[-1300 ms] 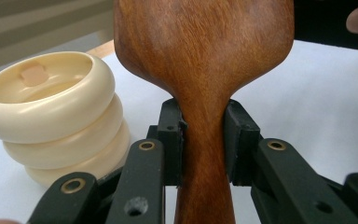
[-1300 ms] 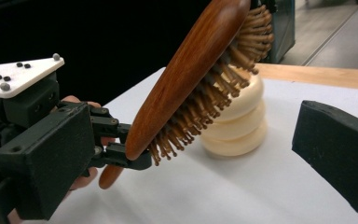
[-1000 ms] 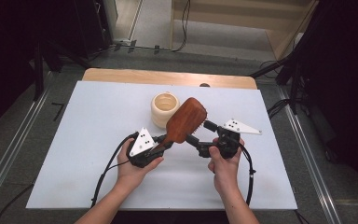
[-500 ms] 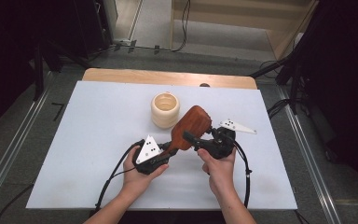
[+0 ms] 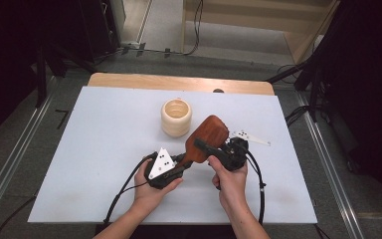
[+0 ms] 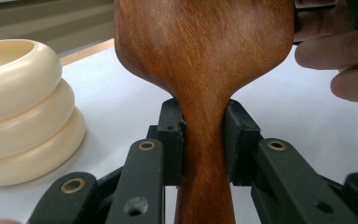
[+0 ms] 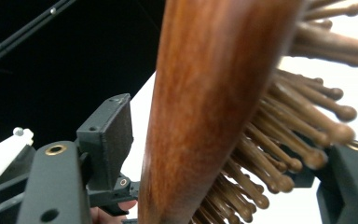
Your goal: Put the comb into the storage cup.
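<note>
Two grippers are meeting on one wooden brush (image 5: 206,138), which is hanging above the white table (image 5: 94,149) just in front of the cream cup (image 5: 176,117). The left gripper (image 5: 183,160) is pinching the brush neck between its pads (image 6: 172,135). The right gripper (image 5: 204,146) has just been closing around the brush head, its jaws straddling back and bristles (image 7: 279,154), one pad (image 7: 114,140) clearly not yet touching. The handover is looking about half done: a firm right grip and a left release are remaining. Only the cup is standing close

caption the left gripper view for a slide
Left gripper fingers clamp the wooden hairbrush at its neck, beside a cream ribbed cup.
</note>
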A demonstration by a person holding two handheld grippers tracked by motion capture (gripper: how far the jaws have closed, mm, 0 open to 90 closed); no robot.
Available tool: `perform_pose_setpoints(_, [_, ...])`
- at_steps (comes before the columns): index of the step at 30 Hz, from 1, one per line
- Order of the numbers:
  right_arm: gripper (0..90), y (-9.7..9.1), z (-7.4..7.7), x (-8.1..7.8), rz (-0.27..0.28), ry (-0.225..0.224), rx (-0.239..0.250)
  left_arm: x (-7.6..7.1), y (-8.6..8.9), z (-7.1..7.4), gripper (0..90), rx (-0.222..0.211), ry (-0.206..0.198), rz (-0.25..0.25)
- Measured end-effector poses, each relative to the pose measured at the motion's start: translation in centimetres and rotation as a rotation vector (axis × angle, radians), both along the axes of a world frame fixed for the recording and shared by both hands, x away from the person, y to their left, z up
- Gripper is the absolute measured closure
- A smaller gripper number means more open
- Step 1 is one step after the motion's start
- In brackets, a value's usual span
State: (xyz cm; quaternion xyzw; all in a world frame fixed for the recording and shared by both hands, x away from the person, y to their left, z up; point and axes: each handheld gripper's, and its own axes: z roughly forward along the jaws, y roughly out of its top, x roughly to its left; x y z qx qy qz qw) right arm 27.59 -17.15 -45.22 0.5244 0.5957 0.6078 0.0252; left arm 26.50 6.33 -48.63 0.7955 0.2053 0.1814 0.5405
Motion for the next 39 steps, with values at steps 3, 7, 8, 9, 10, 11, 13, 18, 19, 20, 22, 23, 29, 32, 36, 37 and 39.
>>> perform_pose_setpoints(3, [31.8,0.0,-0.2,0.1,0.001,0.009,0.025,0.0,0.0,0.0,72.3,0.001,-0.005,0.002])
perform_pose_setpoints(7, [36.4,-0.2,-0.6,0.2,0.01,0.035,0.073,-0.1,-0.1,-0.1,72.3,0.002,-0.012,0.006])
perform_pose_setpoints(8, [38.4,-0.2,-0.7,0.2,0.012,0.04,0.072,-0.1,-0.1,-0.1,72.3,0.003,-0.013,0.007])
perform_pose_setpoints(9, [39.2,-0.1,-0.8,0.2,0.017,0.039,0.072,-0.1,-0.1,-0.1,72.3,0.002,-0.014,0.009])
perform_pose_setpoints(10, [39.9,-0.1,-0.8,0.2,0.017,0.039,0.074,-0.1,-0.2,-0.1,72.3,0.001,-0.013,0.006])
perform_pose_setpoints(11, [40.5,-0.2,-0.9,0.1,0.015,0.034,0.076,-0.1,-0.2,-0.1,72.2,0.0,-0.013,0.005])
perform_pose_setpoints(13, [42.7,-0.2,-1.0,0.1,0.019,0.047,0.099,-0.1,-0.2,-0.2,72.1,-0.002,-0.011,0.002])
perform_pose_setpoints(18, [48.4,-0.3,-0.9,-0.4,0.03,0.023,0.109,0.1,-0.1,-0.2,70.3,-0.027,0.024,-0.024])
perform_pose_setpoints(19, [49.5,-0.3,-0.9,-0.4,0.038,0.016,0.1,0.0,-0.1,-0.1,67.8,-0.028,0.025,-0.027])
perform_pose_setpoints(20, [50.4,-0.3,-0.8,-0.4,0.039,-0.001,0.086,0.0,-0.1,0.0,64.5,-0.035,0.028,-0.03])
perform_pose_setpoints(22, [52.0,-0.2,-0.8,-0.5,0.045,-0.014,0.067,0.1,0.0,0.1,56.6,-0.042,0.04,-0.03])
perform_pose_setpoints(23, [52.5,-0.2,-0.8,-0.5,0.045,-0.022,0.058,0.1,0.0,0.1,51.6,-0.042,0.04,-0.03])
perform_pose_setpoints(29, [53.3,-0.1,-0.1,-0.8,0.05,-0.068,-0.005,0.4,1.1,0.7,28.4,-0.102,0.102,-0.044])
perform_pose_setpoints(32, [53.4,-0.1,0.3,-1.0,0.053,-0.099,-0.021,0.6,1.6,0.8,11.9,-0.122,0.139,-0.056])
perform_pose_setpoints(36, [53.4,0.0,0.5,-1.2,0.049,-0.119,-0.04,0.9,2.6,0.7,0.0,-0.139,0.15,-0.039])
perform_pose_setpoints(37, [53.4,0.0,0.5,-1.2,0.047,-0.122,-0.042,0.9,2.8,0.7,0.0,-0.144,0.15,-0.032])
perform_pose_setpoints(39, [53.4,0.0,0.6,-1.2,0.049,-0.136,-0.045,1.0,3.1,0.7,0.0,-0.148,0.15,-0.025])
